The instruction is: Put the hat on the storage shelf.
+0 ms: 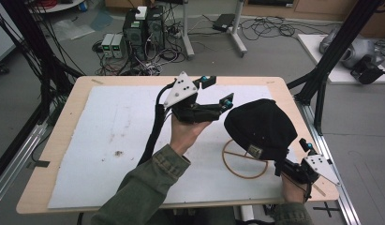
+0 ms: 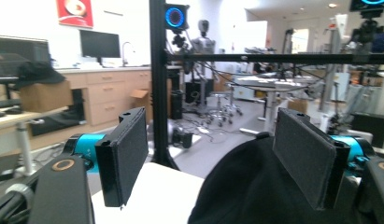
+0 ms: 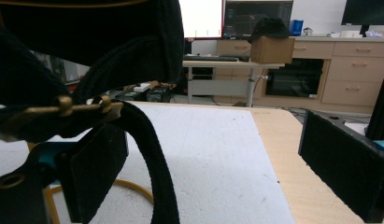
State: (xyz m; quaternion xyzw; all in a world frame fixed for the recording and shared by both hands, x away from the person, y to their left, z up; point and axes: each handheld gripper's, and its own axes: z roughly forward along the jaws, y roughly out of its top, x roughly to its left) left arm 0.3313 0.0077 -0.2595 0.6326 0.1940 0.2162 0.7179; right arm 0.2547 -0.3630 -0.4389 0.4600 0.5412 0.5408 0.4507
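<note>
A black cap (image 1: pixel 260 126) rests on a wooden hoop stand (image 1: pixel 241 174) at the right of the white sheet (image 1: pixel 124 140). My left gripper (image 1: pixel 219 90) hovers just left of the cap, pointing at it, jaws open and holding nothing. In the left gripper view the cap (image 2: pixel 255 186) bulges low ahead, between and below the left gripper's (image 2: pixel 213 158) two pads. My right gripper (image 1: pixel 293 155) sits at the cap's near right edge. In the right gripper view, that gripper (image 3: pixel 217 168) is open. The cap's strap (image 3: pixel 152 154) and brass buckle (image 3: pixel 68 109) hang by its left jaw.
The wooden table (image 1: pixel 68 108) carries the white sheet over most of its top. The left gripper's black cable (image 1: pixel 152 136) trails across the sheet. Black frame posts (image 1: pixel 330 61) rise at the table's right. Computers and loose cables (image 1: pixel 143 28) lie on the floor beyond.
</note>
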